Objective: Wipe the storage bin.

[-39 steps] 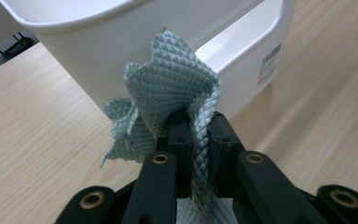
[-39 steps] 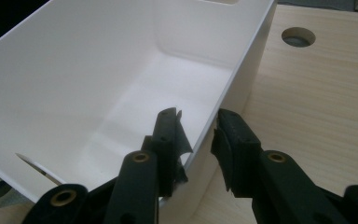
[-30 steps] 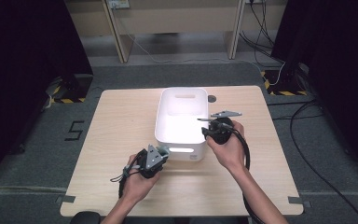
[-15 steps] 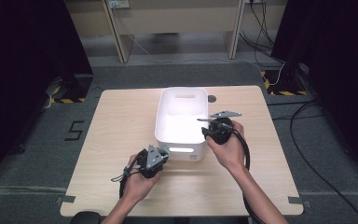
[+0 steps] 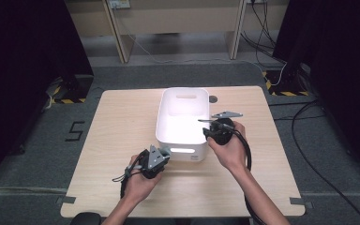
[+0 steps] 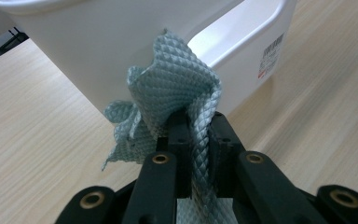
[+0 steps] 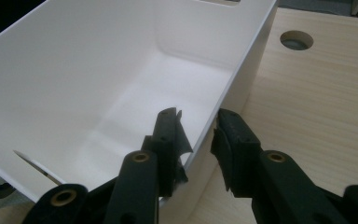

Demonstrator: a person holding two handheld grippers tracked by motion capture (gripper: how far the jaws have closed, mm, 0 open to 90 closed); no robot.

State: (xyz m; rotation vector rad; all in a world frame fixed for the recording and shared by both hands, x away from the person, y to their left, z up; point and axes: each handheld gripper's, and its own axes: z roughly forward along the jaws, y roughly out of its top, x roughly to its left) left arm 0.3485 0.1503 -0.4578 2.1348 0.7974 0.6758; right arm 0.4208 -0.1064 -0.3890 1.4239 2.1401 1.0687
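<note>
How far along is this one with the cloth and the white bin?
Done: the left gripper is shut on the blue-green cloth, held against the white bin's near outer wall. In hand: the right gripper straddles the bin's right wall, one jaw inside and one outside, with a gap showing. Left: probably the wiping itself; the bin's inside looks empty.
</note>
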